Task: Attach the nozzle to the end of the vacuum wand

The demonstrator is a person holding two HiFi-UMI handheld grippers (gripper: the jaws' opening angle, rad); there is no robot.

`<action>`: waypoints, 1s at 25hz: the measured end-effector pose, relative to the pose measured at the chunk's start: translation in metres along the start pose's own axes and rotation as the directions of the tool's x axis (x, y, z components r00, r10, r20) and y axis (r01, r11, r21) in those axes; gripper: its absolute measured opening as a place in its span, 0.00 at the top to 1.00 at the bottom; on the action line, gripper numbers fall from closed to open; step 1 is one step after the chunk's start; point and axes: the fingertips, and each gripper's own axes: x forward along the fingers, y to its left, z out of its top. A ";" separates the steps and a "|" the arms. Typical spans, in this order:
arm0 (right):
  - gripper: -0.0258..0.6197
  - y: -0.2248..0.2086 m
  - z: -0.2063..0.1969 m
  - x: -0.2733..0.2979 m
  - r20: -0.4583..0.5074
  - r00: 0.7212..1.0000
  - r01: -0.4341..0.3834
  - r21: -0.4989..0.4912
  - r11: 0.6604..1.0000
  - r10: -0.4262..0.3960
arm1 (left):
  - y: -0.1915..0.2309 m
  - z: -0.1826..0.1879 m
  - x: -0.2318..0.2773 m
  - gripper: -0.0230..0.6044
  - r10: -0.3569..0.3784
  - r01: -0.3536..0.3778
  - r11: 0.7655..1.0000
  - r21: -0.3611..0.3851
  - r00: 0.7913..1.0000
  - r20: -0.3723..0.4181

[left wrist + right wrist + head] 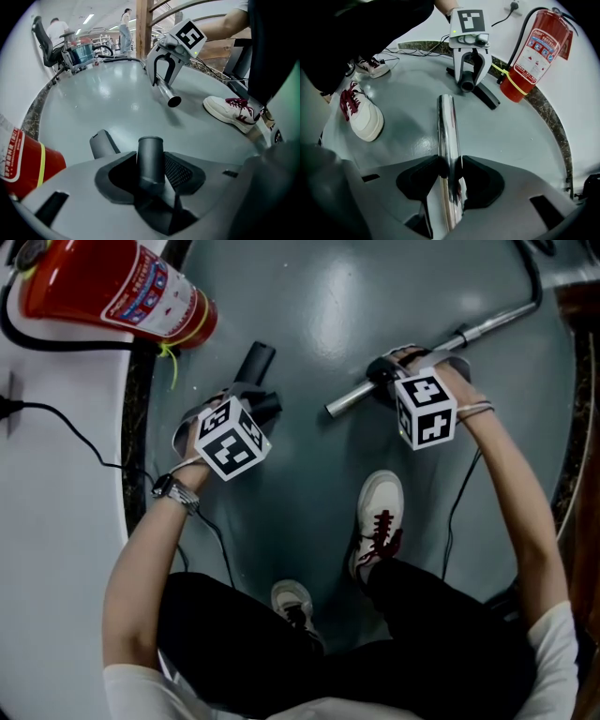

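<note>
we find the left gripper [151, 174] closed on the neck of the dark nozzle [150, 157], whose open end points away from the jaws. the right gripper [451, 171] is clamped on the chrome wand [446, 126], whose free end lies ahead of it, well apart from the nozzle. we advise lining both ends on one axis before pushing, with both grips firm.
</note>
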 end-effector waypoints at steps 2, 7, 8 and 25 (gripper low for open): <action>0.70 -0.006 0.005 -0.002 0.011 1.000 0.013 0.007 1.000 -0.013 | -0.006 0.002 0.000 0.67 -0.014 0.014 1.000 0.000 1.000 0.008; 0.70 -0.022 0.017 -0.008 0.038 0.998 0.051 0.034 0.998 -0.053 | -0.011 0.013 -0.004 0.67 -0.038 0.041 0.998 -0.046 0.997 0.067; 0.70 -0.026 0.020 -0.009 0.043 0.997 0.060 0.039 0.997 -0.062 | -0.011 0.015 -0.005 0.67 -0.037 0.041 0.998 -0.053 0.996 0.077; 0.72 -0.042 0.048 -0.013 0.064 0.992 0.109 0.056 0.992 -0.113 | -0.018 0.036 -0.016 0.67 -0.037 0.047 0.996 -0.078 0.991 0.126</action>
